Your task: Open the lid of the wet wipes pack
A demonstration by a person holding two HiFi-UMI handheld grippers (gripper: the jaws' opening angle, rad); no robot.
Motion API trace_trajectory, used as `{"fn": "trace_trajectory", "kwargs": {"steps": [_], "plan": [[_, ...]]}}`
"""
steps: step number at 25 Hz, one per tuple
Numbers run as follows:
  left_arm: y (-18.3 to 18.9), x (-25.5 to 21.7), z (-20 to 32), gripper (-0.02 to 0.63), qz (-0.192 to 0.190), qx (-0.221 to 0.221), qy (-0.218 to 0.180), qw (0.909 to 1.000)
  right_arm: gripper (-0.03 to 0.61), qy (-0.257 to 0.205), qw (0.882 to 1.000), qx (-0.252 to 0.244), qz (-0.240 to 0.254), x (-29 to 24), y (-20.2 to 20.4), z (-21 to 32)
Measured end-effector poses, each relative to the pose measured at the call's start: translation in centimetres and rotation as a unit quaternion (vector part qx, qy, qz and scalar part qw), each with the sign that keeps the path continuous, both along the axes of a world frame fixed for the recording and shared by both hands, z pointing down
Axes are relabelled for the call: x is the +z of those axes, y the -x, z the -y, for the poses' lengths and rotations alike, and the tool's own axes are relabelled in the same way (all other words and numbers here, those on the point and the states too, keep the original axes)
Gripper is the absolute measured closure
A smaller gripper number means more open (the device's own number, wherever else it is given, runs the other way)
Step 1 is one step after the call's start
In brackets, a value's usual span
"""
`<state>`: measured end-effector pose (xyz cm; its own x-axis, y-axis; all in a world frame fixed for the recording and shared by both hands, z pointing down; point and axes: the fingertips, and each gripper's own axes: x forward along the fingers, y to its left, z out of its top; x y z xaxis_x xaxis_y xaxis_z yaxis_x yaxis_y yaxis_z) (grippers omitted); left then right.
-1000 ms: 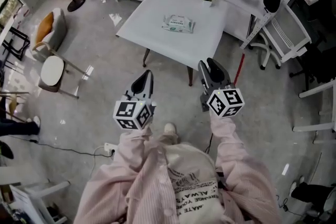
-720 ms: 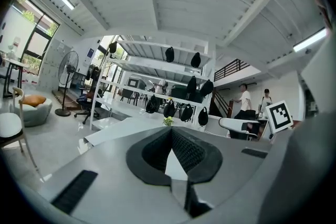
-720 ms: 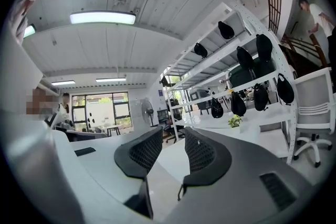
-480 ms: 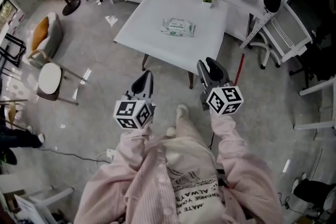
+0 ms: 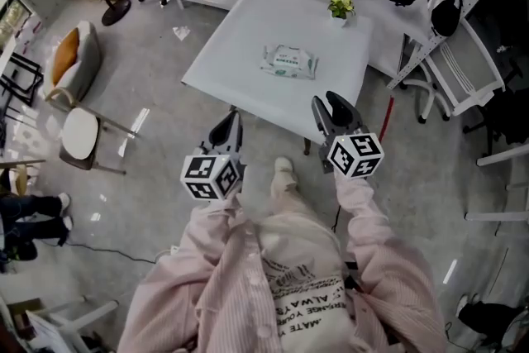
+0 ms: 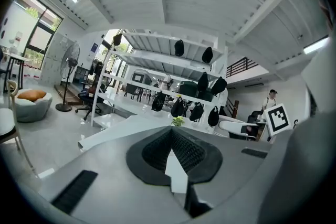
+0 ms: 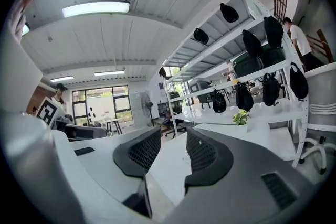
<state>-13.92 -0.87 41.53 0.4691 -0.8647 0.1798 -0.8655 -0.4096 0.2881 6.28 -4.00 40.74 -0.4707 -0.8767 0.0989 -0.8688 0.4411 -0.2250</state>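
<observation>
Head view: a person in a pink shirt stands short of a white table (image 5: 240,29), a gripper in each hand. The left gripper (image 5: 231,125) has its jaws pressed together on nothing. The wet wipes pack (image 5: 288,62) lies flat near the table's middle, well ahead of both tools. The right gripper (image 5: 329,108) has just been opening its jaws, now wide, nothing between them. The pack is probably light, soft and slick. The lid's free edge seems the likeliest hold, with the other tool pinning the pack.
</observation>
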Motion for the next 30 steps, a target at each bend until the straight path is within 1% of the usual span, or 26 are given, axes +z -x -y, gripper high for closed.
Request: {"fn": "trace_trajectory", "kwargs": {"steps": [8,16,24,30], "plan": [[-1.5,1.5,8.1,0.614,-0.001,0.0,0.031,0.9995,0.459,0.03,0.999,-0.02,-0.021,1.8,-0.5,9.2],[-2.2,4.0,14.3,0.614,-0.001,-0.012,0.066,0.9978,0.459,0.057,0.996,-0.055,-0.037,4.6,0.0,16.3],[-2.8,6.7,18.7,0.614,-0.001,-0.02,0.097,0.995,0.459,0.083,0.991,-0.09,-0.056,7.5,0.5,21.5],[-3.1,8.7,21.0,0.614,-0.004,-0.023,0.123,0.9921,0.459,0.101,0.984,-0.126,-0.08,9.6,1.6,23.7]]}}
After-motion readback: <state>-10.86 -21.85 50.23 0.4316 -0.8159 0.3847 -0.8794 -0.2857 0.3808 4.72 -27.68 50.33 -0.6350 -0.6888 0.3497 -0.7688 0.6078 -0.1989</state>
